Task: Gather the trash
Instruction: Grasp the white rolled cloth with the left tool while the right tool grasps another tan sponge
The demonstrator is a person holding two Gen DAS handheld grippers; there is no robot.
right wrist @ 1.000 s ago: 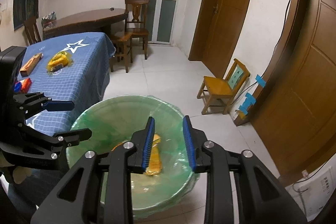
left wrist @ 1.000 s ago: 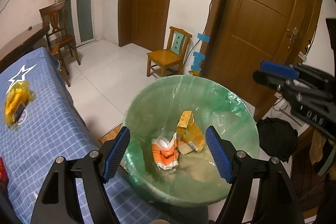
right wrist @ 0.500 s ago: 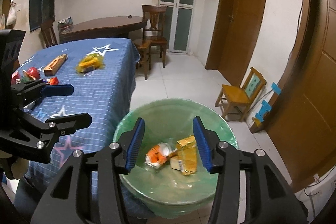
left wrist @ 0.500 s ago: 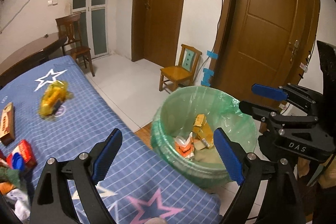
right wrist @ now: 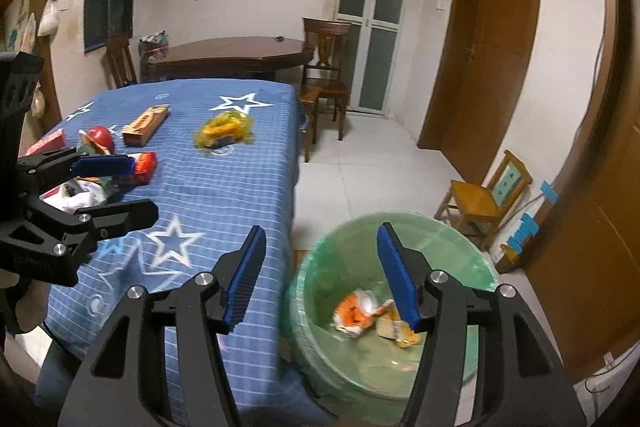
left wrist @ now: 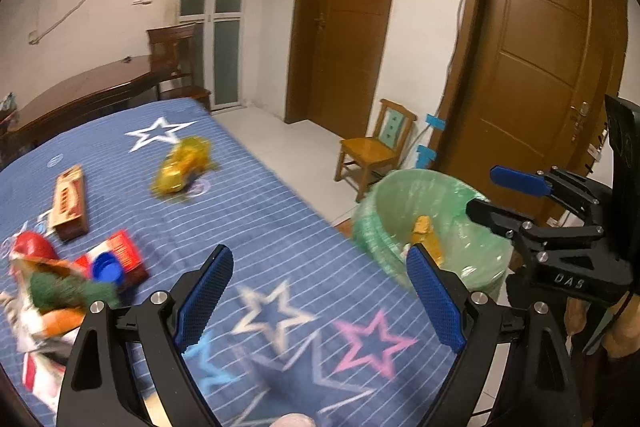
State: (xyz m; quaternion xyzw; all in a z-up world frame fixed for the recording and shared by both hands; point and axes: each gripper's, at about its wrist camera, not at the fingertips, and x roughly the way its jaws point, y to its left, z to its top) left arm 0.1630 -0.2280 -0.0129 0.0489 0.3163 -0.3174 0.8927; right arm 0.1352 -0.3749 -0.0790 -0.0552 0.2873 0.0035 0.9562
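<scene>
My left gripper (left wrist: 319, 259) hangs open over the blue star tablecloth (left wrist: 260, 211), with nothing between its fingers. My right gripper (right wrist: 321, 233) is above the green-lined bin (right wrist: 452, 235); its jaws are opening and hold nothing. In the bin lie an orange-white wrapper (right wrist: 354, 311) and a yellow packet (right wrist: 402, 333). On the cloth are a yellow wrapper (left wrist: 180, 167), a brown box (left wrist: 70, 199), a red box (left wrist: 120, 251) with a blue cap (left wrist: 106, 265), and a heap of wrappers (left wrist: 48, 299). Each view shows the other gripper: right gripper (left wrist: 516, 195), left gripper (right wrist: 108, 183).
The bin (left wrist: 400, 187) stands on the white tile floor just off the table's near corner. A small wooden chair (right wrist: 480, 199) sits by the brown door behind it. A dark wooden table (right wrist: 228, 55) and a dark chair (right wrist: 326, 67) stand beyond the blue table.
Both views have swung from the bin toward the table. My left gripper left the bin's mouth and now hangs over the cloth. My right jaws have widened.
</scene>
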